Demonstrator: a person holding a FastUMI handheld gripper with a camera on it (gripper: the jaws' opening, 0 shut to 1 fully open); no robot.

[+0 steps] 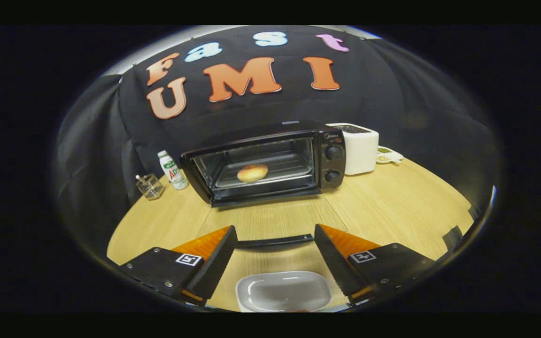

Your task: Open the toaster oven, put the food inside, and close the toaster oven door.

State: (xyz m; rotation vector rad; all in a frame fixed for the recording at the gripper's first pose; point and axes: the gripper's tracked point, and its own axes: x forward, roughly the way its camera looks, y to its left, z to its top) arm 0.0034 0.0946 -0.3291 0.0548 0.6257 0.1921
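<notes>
Toaster oven (270,162), black, on the wooden table (392,202): I see its door (275,241) folded all the way down, so that the door's handle edge lies toward me, between my two fingertips. There is a small logo above its two knobs, too small for me to read.

Bun (252,173), round and golden: on the tray inside the toaster oven, near the middle.

Hand-held gripper (275,251): I have it wide open, gripping nothing; its fingers flank the handle edge of the toaster oven door without touching it, as far as I can tell.

White dish (283,292): on the table nearer to me than the toaster oven door; mostly bare, with a reddish trace at its near rim that I cannot identify.

Bottle (173,170), white with green and red label: left of the toaster oven; I cannot make out the lettering.

Clear glass cup (150,187): left of the bottle, with a thin stick standing in it.

White toaster (359,146): just right of the toaster oven.

Small dish (389,155): right of the white toaster, holding something greenish and tan.
</notes>
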